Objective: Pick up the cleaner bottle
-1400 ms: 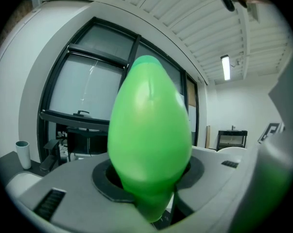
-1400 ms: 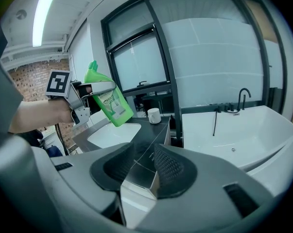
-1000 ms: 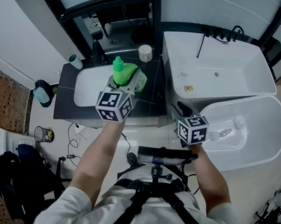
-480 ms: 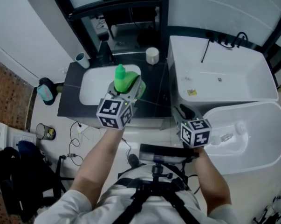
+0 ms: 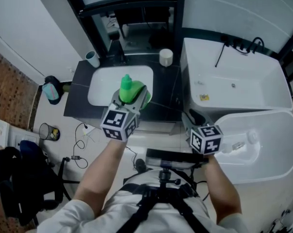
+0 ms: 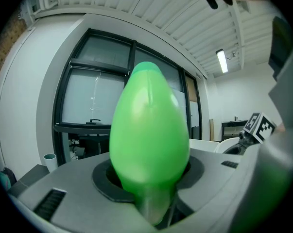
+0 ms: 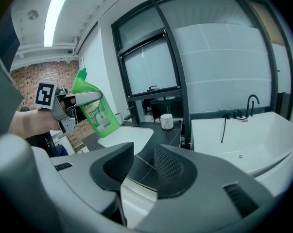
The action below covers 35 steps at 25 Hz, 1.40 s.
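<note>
Cleaner bottle: bright green plastic, smooth, glossy; printed label on 1 side.
Left gripper: grey plastic, matt; marker cube faces matt, black-on-white print.
Right gripper: same matt grey plastic; 2 dark pads, dimpled, rubber-like.
Basin and bathtub: white, smooth, glossy.
Countertop: dark tile, polished, reflective.
Cup: white, smooth.
Tap: black, matt, metal-looking.
Window frame: black metal, matt; panes frosted.
Wall: reddish brick, rough.
</note>
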{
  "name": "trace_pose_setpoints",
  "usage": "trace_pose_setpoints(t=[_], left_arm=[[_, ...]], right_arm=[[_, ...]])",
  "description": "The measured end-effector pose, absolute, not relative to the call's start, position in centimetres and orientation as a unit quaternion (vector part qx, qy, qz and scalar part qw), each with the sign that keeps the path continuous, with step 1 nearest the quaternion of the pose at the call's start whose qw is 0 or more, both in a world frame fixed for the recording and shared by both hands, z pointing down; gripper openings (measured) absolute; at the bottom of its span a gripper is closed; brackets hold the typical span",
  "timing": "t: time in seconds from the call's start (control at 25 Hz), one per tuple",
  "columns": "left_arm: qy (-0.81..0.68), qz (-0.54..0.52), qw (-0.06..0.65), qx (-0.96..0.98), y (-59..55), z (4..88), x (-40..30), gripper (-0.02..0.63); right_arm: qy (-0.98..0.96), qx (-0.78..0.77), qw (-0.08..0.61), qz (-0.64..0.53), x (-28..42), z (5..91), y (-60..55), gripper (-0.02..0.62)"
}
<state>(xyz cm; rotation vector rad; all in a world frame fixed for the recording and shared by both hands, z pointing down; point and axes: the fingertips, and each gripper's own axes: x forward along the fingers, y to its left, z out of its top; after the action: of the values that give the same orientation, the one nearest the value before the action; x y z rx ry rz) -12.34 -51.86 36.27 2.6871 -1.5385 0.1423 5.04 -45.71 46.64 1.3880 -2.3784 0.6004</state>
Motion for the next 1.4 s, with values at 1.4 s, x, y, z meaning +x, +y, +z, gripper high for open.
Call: trace_pose_setpoints(t=[1.4], left_arm=[[-0.526, 0.034, 0.045, 0.849, -46.2, 36.4, -18.0, 0.16]], right_arm=[[-0.853, 0.453, 0.165, 0.2, 1.4, 45.3, -44.5, 0.135]])
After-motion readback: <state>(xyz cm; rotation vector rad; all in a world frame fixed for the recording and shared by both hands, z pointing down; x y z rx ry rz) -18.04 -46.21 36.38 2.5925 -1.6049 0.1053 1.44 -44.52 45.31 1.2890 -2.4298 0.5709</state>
